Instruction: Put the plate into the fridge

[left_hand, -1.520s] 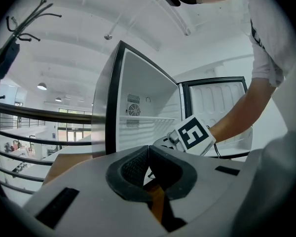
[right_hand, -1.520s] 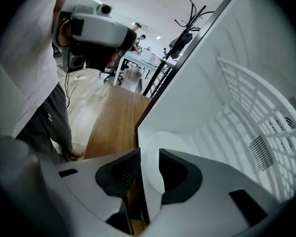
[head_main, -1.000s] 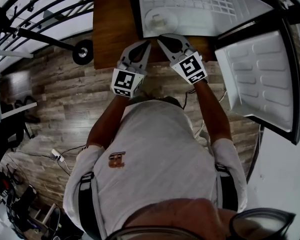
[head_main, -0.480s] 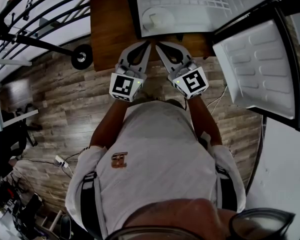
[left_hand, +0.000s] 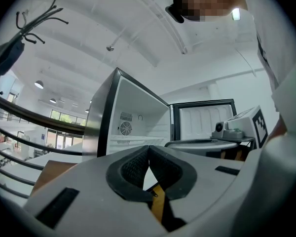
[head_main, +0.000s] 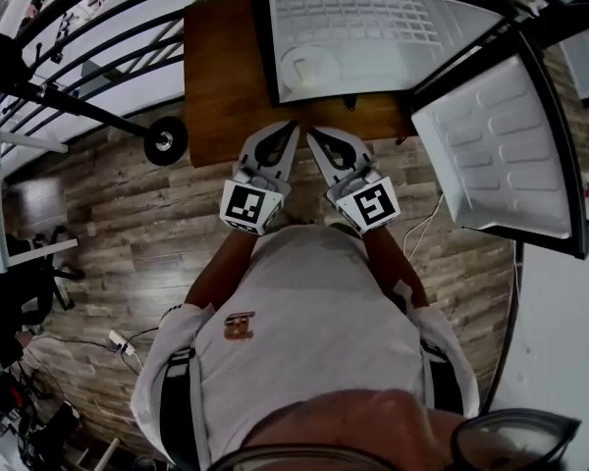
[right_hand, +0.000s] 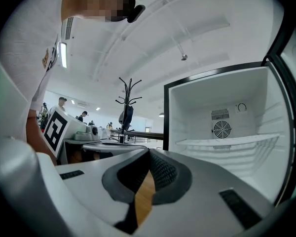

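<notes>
The fridge (head_main: 373,27) stands open in front of me in the head view, white inside, with its door (head_main: 501,155) swung out to the right. A white round plate (head_main: 309,67) lies inside it at the lower left. My left gripper (head_main: 293,126) and right gripper (head_main: 312,133) are both shut and empty. They are held side by side near my chest, tips nearly touching, short of the fridge's front edge. The left gripper view shows shut jaws (left_hand: 148,149) before the open fridge (left_hand: 138,127). In the right gripper view the right gripper (right_hand: 149,152) faces the fridge shelf (right_hand: 222,141). The plate is hidden in both gripper views.
A brown wooden surface (head_main: 226,77) lies under and left of the fridge. A black coat stand (right_hand: 128,98) with a round base (head_main: 164,137) and a railing (head_main: 98,27) are at the left. The floor is wood plank (head_main: 128,214), with cables at its lower left.
Both grippers have drawn back from the fridge opening toward my body, still shut. The plate stays inside the fridge.
</notes>
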Available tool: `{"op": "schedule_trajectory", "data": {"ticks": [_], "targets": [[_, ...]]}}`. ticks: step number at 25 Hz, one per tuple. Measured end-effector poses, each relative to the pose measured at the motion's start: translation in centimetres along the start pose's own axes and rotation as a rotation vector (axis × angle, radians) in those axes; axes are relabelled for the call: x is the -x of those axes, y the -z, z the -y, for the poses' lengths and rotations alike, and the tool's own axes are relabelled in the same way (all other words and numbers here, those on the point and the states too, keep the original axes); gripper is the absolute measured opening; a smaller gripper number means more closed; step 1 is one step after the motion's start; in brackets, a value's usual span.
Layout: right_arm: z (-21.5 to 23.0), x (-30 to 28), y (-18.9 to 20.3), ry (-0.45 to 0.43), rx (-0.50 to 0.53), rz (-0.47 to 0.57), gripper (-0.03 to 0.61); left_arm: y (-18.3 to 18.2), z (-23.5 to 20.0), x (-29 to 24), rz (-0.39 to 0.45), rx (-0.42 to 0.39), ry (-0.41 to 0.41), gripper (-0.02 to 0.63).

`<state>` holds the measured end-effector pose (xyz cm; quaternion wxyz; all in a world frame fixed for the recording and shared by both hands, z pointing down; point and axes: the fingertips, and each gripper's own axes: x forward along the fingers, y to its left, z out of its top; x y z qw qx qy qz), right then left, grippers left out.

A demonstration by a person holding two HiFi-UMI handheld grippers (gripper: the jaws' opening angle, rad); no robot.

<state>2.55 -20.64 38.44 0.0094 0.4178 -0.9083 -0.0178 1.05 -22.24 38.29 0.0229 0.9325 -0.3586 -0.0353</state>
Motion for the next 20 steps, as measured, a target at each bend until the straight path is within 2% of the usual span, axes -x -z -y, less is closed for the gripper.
{"op": "schedule_trajectory", "data": {"ticks": [11,20], "targets": [[-0.2,0.9,-0.5,-0.007,-0.003,0.025,0.033,-0.4,1.5,0.3,0.024,-0.037,0.014,0.019],[-0.2,1.4,-0.6,-0.017,-0.007,0.027,0.033,-1.2,2.3,0.3,0.034,-0.028,0.008,0.020]]}}
